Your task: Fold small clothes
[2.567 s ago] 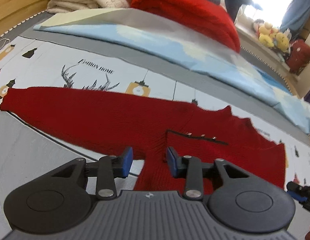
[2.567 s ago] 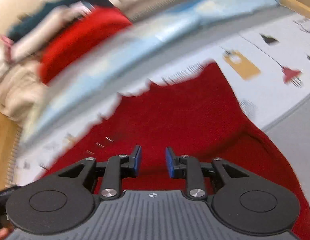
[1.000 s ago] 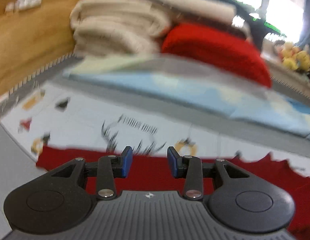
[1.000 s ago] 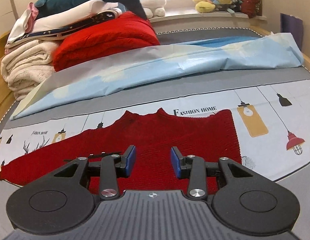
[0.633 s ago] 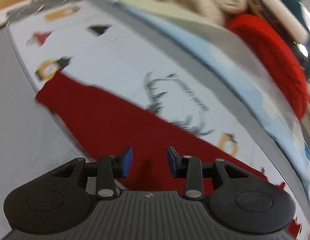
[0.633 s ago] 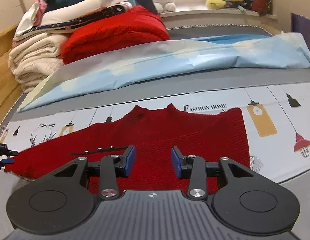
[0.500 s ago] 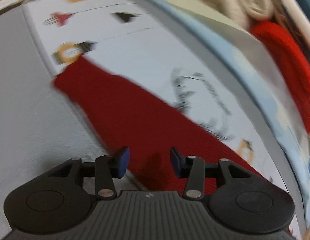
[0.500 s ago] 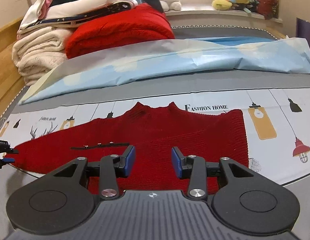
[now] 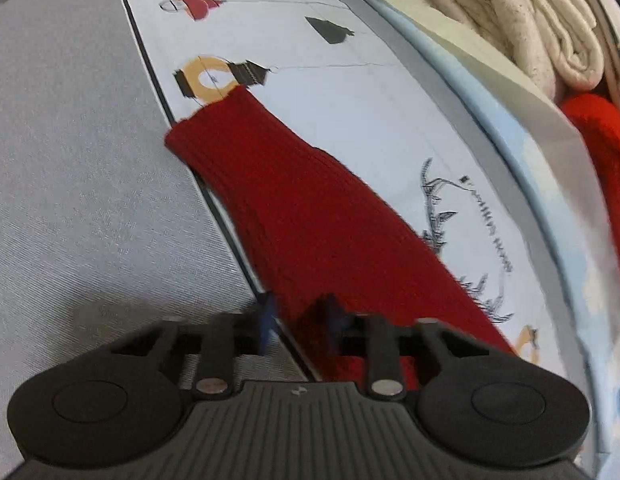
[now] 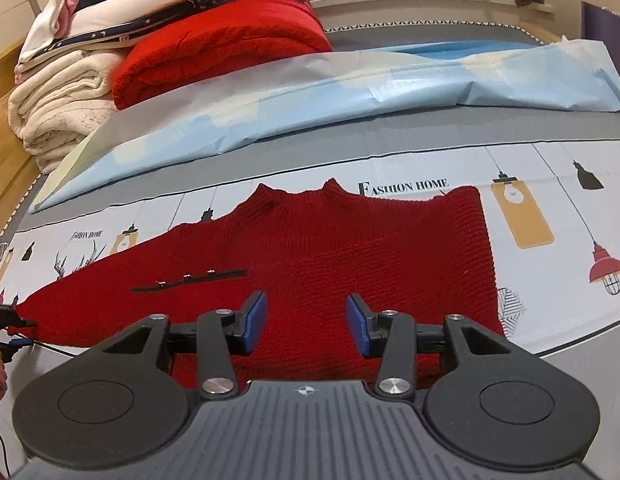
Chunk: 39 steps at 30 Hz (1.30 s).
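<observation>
Since half a second ago our left tongs have dropped lower over the sweater's sleeve, and their blue pads look a little closer together; the right tongs have barely shifted.

Left tongs: pads blurred, parted, straddling the near edge of the sleeve, with knit between them. We cannot tell whether they touch the fabric yet; no pinch is visible. The sleeve runs away ahead of them and to the left, ending at a cuff that lies flat on the printed bed sheet.

Right tongs: wide apart, holding nothing, hovering just short of the sweater body, which lies directly ahead.

Sweater state: the red knit is spread flat on the sheet. The sleeve ahead and to the right of the right tongs appears already laid across the body, giving a straight edge there. The other sleeve is fully extended.

Judgement: early stage. One sleeve fold seems done; remaining are the extended sleeve, then the body folds.
</observation>
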Available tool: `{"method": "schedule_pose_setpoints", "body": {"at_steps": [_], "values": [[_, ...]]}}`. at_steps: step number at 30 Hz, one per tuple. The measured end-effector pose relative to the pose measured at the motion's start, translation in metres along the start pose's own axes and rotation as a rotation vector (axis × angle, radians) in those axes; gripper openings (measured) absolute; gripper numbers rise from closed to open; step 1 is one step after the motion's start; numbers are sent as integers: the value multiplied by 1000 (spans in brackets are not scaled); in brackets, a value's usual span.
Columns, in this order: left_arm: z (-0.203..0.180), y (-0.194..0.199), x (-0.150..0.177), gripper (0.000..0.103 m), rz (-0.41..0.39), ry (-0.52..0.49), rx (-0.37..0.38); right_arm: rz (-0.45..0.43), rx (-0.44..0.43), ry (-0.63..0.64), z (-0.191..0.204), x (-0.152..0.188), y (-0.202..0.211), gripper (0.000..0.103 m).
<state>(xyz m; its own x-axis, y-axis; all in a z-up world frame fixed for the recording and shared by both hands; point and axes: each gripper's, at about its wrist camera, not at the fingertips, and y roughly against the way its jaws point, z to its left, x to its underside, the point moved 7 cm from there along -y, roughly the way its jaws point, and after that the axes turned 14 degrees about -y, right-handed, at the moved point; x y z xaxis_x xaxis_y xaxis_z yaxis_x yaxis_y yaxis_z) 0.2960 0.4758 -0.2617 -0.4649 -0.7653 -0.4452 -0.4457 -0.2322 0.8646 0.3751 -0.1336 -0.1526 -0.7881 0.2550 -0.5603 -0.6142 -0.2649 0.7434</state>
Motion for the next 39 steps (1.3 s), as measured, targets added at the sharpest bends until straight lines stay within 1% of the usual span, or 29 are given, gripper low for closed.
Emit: {"method": "schedule_pose_setpoints", "body": {"at_steps": [1,2,3,4,5,6,7,9,10,12,13,14,15,16,17,18,19,20,22,24,25,26,28,29,31,32,34,36,39], "values": [[-1,4,-2,12,-16,1,-9,0,-1,-4,-1,0,0,46],[-7,13,-5,12,-51,-42,-37,-1,-1,-8,-1,-1,0,46],[-20,20,-10,11,-95,-119,-62,-3,-2,-12,-2,-2,1,46],[-43,37,-16,10,-171,-245,-92,-7,-1,-17,-3,-3,2,46],[-70,56,-20,10,-253,-359,-103,-11,2,-22,-5,-4,3,46],[-91,72,-20,10,-309,-421,-82,-14,4,-27,-6,-5,4,46],[-118,92,-16,9,-364,-470,-23,-17,5,-34,-8,-6,5,46],[-168,129,1,8,-438,-543,102,-21,5,-49,-10,-9,7,46],[-198,148,19,8,-474,-604,170,-24,5,-60,-13,-10,8,46],[-255,175,69,8,-527,-752,288,-28,7,-79,-17,-11,9,46],[-285,183,103,8,-524,-838,361,-30,10,-90,-19,-11,9,46],[-309,186,136,9,-479,-907,444,-34,15,-104,-22,-12,9,46],[-327,184,163,10,-412,-960,527,-41,21,-123,-25,-11,9,46],[-346,184,195,14,-315,-1020,639,-45,29,-142,-29,-12,9,46],[-357,186,216,16,-265,-1062,705,-46,35,-158,-31,-12,9,46],[-362,188,227,16,-254,-1092,728,-45,39,-176,-34,-12,8,46],[-366,189,234,17,-255,-1122,719,-43,43,-199,-38,-13,7,46],[-367,187,233,18,-248,-1131,693,-40,45,-229,-42,-14,6,46],[-359,171,215,18,-196,-1068,630,-27,39,-289,-50,-15,4,46],[-344,148,191,18,-140,-984,503,-11,36,-351,-59,-15,-2,46],[-334,135,180,18,-113,-947,424,-3,38,-385,-64,-15,-5,46],[-323,125,170,18,-96,-915,371,5,41,-419,-69,-14,-9,46],[-304,105,147,18,-64,-834,289,16,51,-479,-78,-12,-16,46],[-295,99,138,18,-41,-790,269,18,55,-505,-82,-11,-20,46],[-285,97,121,18,-24,-724,283,11,36,-571,-89,-12,-28,44],[-283,98,116,18,-24,-707,289,3,24,-596,-91,-13,-32,36],[-283,104,111,18,-37,-701,307,-23,18,-641,-96,-14,-39,28],[-287,109,108,18,-42,-703,334,-60,14,-681,-100,-12,-47,28],[-287,110,106,18,-38,-697,336,-38,-13,-737,-101,-6,-66,29]]}}
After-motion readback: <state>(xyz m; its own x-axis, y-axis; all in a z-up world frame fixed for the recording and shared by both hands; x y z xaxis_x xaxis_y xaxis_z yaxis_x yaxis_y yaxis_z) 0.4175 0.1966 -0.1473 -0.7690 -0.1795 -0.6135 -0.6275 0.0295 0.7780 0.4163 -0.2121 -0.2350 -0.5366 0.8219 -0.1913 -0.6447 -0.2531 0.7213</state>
